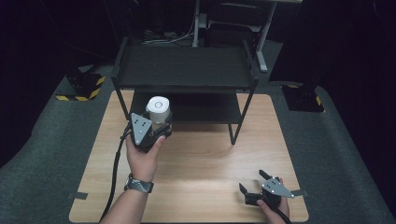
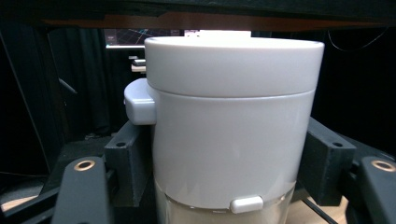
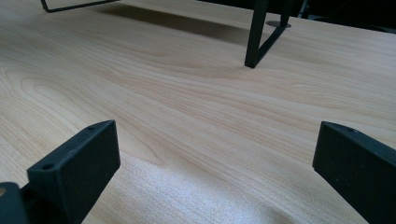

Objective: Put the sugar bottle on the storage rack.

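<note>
A white round canister with a lid is held upright above the table, in front of the rack's lower shelf. My left gripper is shut on it. In the left gripper view the canister stands between the two black pads, with a small white tab low on its front and a lug at its upper left. My right gripper rests low on the wooden table at the front right, open. In the right gripper view its jaws stand wide apart over bare wood, right gripper.
A black two-tier metal rack stands at the back of the table; one of its legs rises ahead of the right gripper. Grey carpet surrounds the table, with yellow-black striped bases at both sides.
</note>
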